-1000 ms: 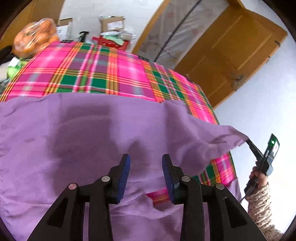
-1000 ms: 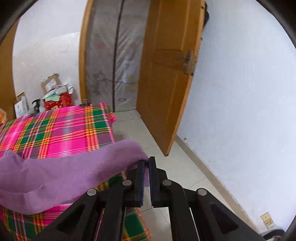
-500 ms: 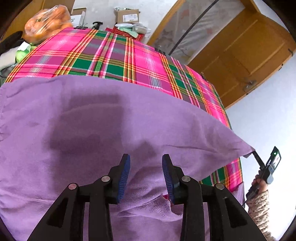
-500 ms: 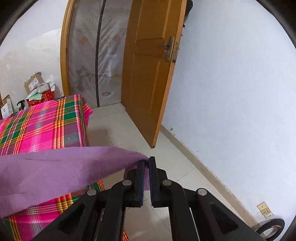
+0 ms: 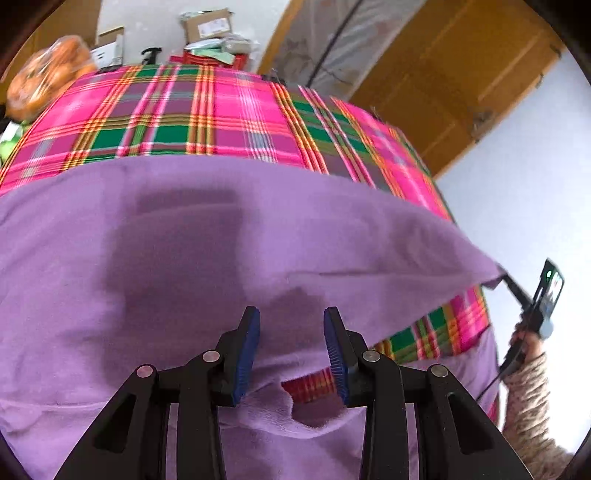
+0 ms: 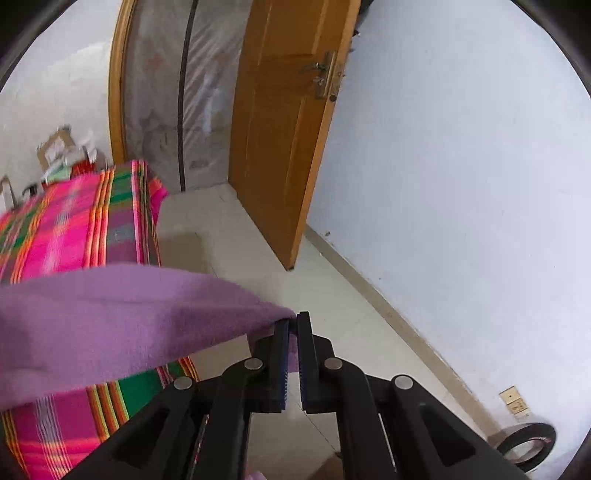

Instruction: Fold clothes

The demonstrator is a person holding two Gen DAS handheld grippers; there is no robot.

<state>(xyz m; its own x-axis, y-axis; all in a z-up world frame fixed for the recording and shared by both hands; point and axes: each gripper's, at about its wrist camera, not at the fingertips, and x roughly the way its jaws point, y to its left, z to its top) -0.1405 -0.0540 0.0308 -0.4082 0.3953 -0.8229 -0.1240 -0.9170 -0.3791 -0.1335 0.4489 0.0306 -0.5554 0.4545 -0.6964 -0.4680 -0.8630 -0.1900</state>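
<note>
A purple garment (image 5: 184, 240) lies spread over a table covered in pink and green plaid cloth (image 5: 207, 118). My left gripper (image 5: 291, 350) hovers open just above the garment's near part, nothing between its fingers. My right gripper (image 6: 292, 354) is shut on a corner of the purple garment (image 6: 122, 317), holding it stretched out past the table's right edge. In the left wrist view the right gripper (image 5: 517, 291) appears at the far right, held by a hand in a patterned sleeve (image 5: 528, 391).
A bag of orange fruit (image 5: 48, 77) and cardboard boxes (image 5: 207, 26) sit at the table's far side. A wooden door (image 6: 280, 122) stands open to the right, above tiled floor (image 6: 351, 302). A dark ring (image 6: 524, 439) lies by the wall.
The right gripper has pulled the garment corner outward, drawing that edge taut. The left gripper stays open and has shifted a little over the cloth.
</note>
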